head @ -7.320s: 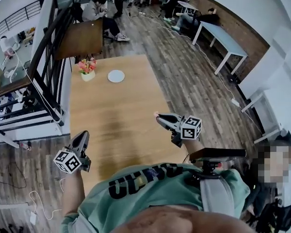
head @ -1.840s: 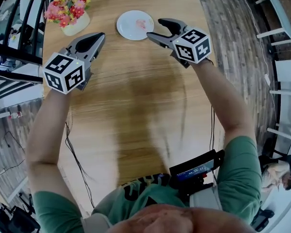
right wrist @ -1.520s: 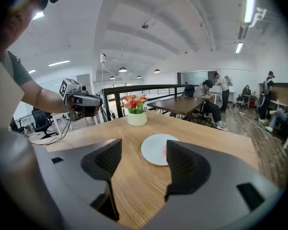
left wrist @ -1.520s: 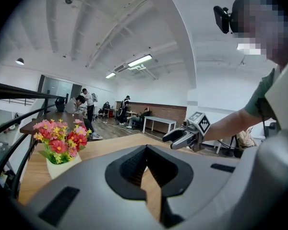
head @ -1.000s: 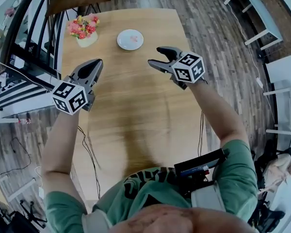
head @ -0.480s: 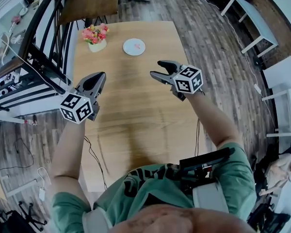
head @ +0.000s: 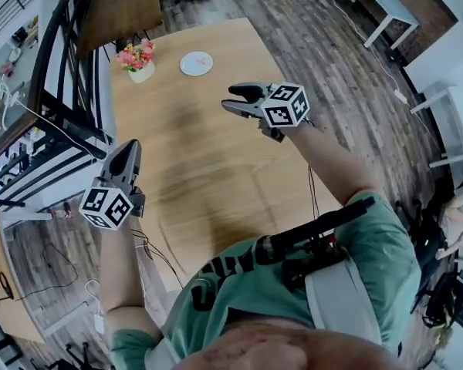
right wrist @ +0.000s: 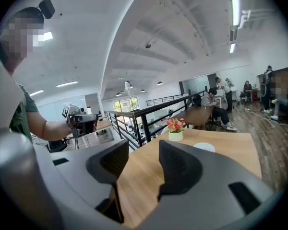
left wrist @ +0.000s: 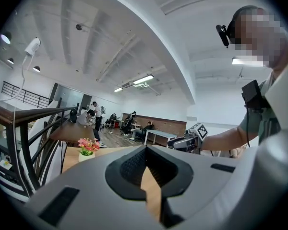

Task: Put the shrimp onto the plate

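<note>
Holding position in the head view: one left gripper (head: 130, 146), lower left of the frame at the left edge of the wooden table (head: 204, 156), its marker cube toward the bottom; jaws pressed together at the tips, nothing pinched, only a sliver of table top showing below where they meet in the left gripper view. One right gripper (head: 228, 97), centre of the frame above the table, pointing toward the upper left; jaws spread with bare table top showing between the pads in the right gripper view, nothing between them; these jaws have just been closing. One white plate (head: 187, 66), round, upper centre of the frame at the far end of the table, well apart from both grippers. One shrimp (head: 200, 62), seen only as a faint pink patch on the plate, too small to make out its shape. One flower pot (head: 141, 72), white, with pink and red blooms, just left of the plate and apart from it, near the table's far left corner. One dark railing (head: 68, 91), running along the left side of the frame beside the table. One green shirt (head: 293, 299), worn by the person, filling the bottom of the frame. One wood-plank floor (head: 309, 45), right of the table.
</note>
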A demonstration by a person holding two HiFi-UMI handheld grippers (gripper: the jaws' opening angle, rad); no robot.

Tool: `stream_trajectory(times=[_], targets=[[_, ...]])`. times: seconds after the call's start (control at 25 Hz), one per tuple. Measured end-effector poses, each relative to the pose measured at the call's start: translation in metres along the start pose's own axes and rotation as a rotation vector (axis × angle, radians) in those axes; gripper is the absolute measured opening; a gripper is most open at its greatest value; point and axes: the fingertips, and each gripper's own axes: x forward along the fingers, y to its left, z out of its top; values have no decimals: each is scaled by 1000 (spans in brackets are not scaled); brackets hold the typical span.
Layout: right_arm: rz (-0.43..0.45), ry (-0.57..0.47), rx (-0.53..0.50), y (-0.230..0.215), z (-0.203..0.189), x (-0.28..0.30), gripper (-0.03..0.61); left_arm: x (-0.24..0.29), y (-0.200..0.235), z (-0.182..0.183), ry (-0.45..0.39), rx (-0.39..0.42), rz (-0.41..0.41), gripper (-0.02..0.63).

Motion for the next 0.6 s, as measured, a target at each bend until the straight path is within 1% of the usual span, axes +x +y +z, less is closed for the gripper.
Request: stream_trajectory(times=[0.16, 0.32, 0.44, 0.52, 0.6], targets=[[19, -23, 3, 37, -4, -7, 167, -46, -9, 8, -16, -40, -24, -8], [38, -53, 22, 81, 0, -3, 147, -96, -13, 20, -31, -32, -21, -8], [40, -42, 28, 115, -7, -1, 146, -130, -19, 20, -38, -37, -41, -8], [33, -37, 28, 134, -11, -1, 126, -149, -24, 18, -37, -42, -59, -8], [24, -45, 33, 149, -13, -4, 126, -164, -29, 15, -32, -41, -74, -8]])
